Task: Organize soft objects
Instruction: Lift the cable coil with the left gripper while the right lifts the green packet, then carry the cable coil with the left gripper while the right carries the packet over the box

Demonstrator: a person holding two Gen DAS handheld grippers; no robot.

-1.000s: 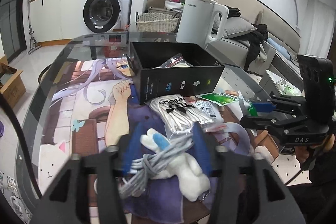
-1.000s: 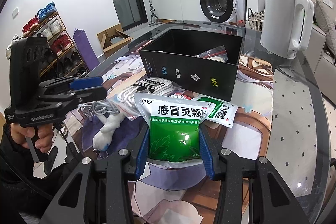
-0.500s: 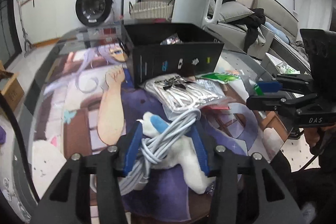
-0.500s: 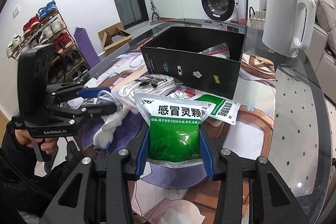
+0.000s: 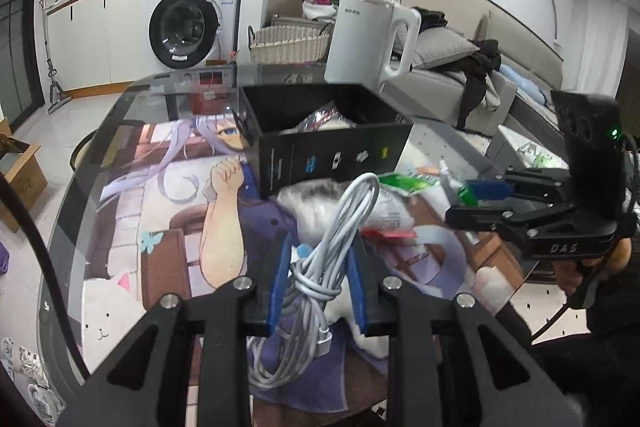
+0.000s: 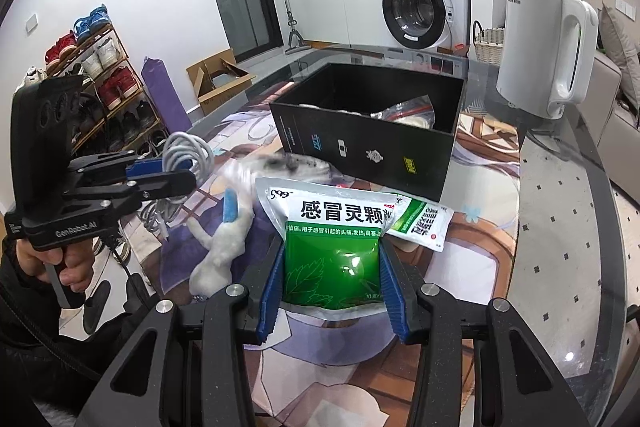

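Note:
My left gripper [image 5: 318, 279] is closing tight on a coiled grey cable [image 5: 336, 239], both blue pads pressing its sides. The bundle hangs lifted above a white plush toy [image 5: 360, 311] with a blue ear. From the right wrist view the left gripper [image 6: 160, 175] holds the cable [image 6: 188, 155] up at the left, over the plush toy [image 6: 220, 251]. My right gripper [image 6: 332, 291] is shut on a green medicine bag [image 6: 332, 259], held low over the mat. An open black box [image 6: 368, 155] stands just behind, with plastic bags inside.
A second green-and-white sachet [image 6: 420, 223] lies against the box front. A blurred white packet [image 5: 384, 211] rests between box and toy. A white kettle [image 6: 544, 47] stands at the back right. The glass table's rim [image 6: 592, 267] curves on the right.
The left jaws came together on the cable bundle and lifted it off the plush toy. The right gripper kept still with the green bag.

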